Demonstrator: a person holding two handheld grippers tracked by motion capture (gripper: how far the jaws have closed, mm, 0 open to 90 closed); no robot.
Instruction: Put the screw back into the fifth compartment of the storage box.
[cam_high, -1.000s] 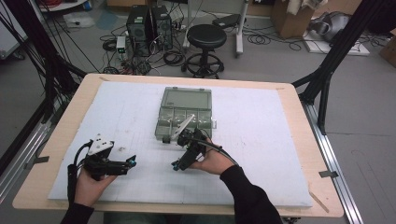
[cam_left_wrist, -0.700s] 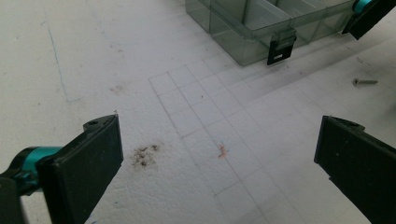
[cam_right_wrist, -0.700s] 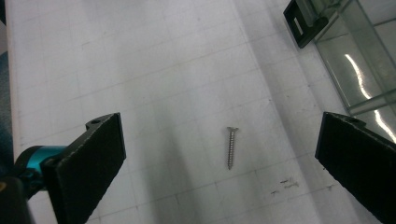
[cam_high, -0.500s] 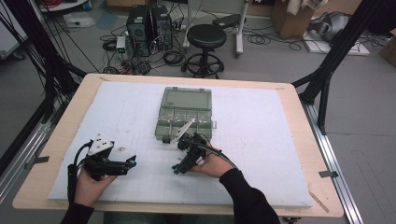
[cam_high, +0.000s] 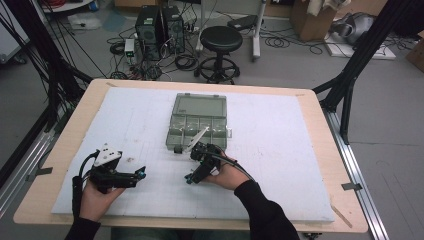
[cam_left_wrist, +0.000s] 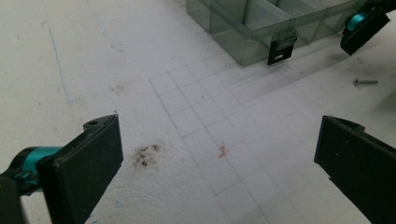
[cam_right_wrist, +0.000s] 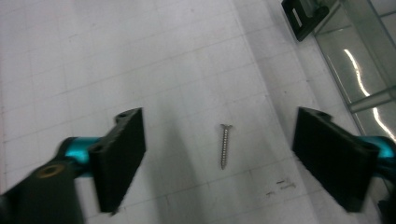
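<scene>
A small silver screw (cam_right_wrist: 225, 146) lies flat on the white foam mat (cam_high: 300, 150), between the wide-apart jaws of my right gripper (cam_right_wrist: 219, 113); neither pad touches it. Those jaws have just been closing. In the high view the right gripper (cam_high: 190, 178) points down at the mat just in front of a clear green compartment box (cam_high: 198, 122) whose lid lies open. My left gripper (cam_high: 141, 172) rests near the table's front left, open with bare mat between its jaws (cam_left_wrist: 219, 123). From there the screw (cam_left_wrist: 365, 82) and the right gripper's fingertip (cam_left_wrist: 362, 28) show far off.
The box's black latch (cam_right_wrist: 303, 16) sits close beyond the screw, at the box's near wall (cam_left_wrist: 243, 49). A dark smudge (cam_left_wrist: 145, 156) marks the mat by the left jaw. A wooden table rim (cam_high: 320, 107) frames the mat. A stool (cam_high: 220, 40) and computers stand behind.
My right hand has edged very slightly toward the table's near side. The left hand has kept still.
</scene>
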